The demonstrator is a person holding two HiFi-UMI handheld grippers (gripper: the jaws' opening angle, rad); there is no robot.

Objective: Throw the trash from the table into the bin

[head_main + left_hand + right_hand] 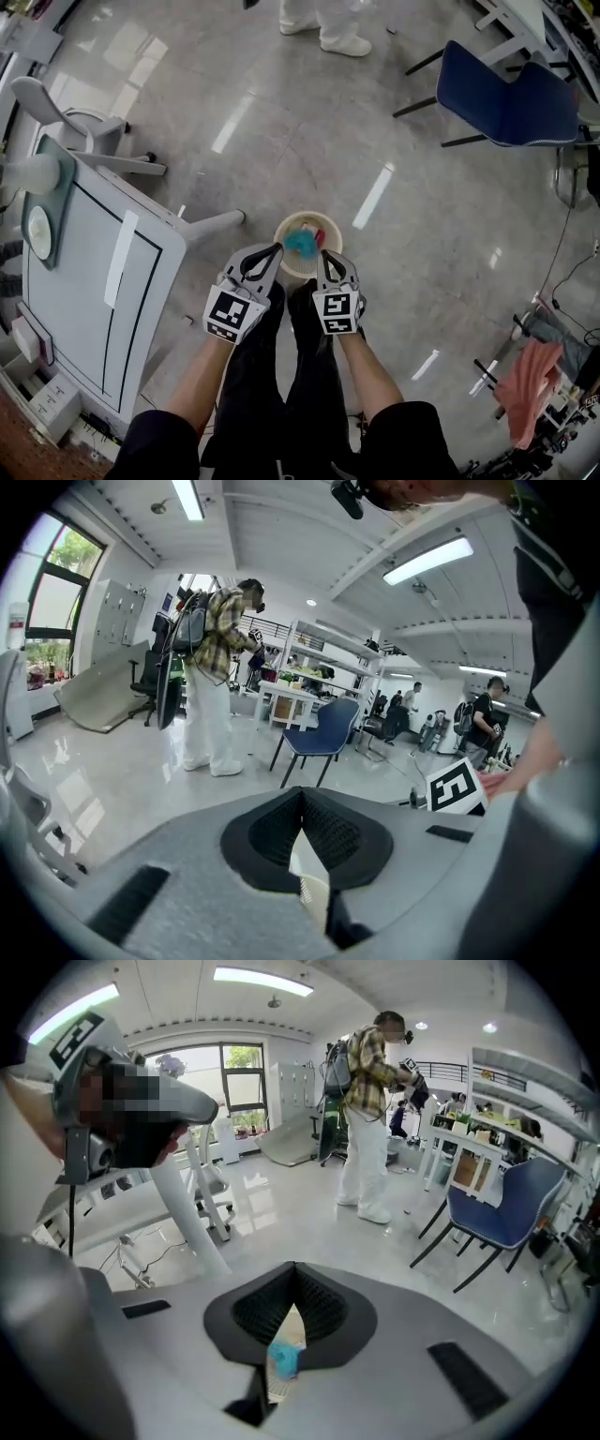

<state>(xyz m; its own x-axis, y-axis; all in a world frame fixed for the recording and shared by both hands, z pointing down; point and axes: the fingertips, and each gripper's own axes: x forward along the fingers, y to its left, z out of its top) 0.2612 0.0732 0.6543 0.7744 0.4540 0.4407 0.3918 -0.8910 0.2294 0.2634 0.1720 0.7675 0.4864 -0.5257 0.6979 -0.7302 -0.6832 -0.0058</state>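
A round cream bin (292,217) stands on the floor in front of my legs. A crumpled blue piece of trash (300,243) and a small red item (320,236) lie inside it. My left gripper (275,248) hangs over the bin's left rim, jaws together and nothing between them. My right gripper (322,253) hangs over the right rim, also shut and empty. In the right gripper view the blue trash (284,1358) shows below through the slit behind the closed tips (295,1269). In the left gripper view the tips (302,794) meet, with the cream bin (314,892) under them.
The grey table (84,309) stands to my left with a teal tray (47,202), a plate (39,232) and a white paper strip (120,258). A blue chair (511,103) is at the far right, a person's feet (328,28) ahead, and a red cloth (530,375) at right.
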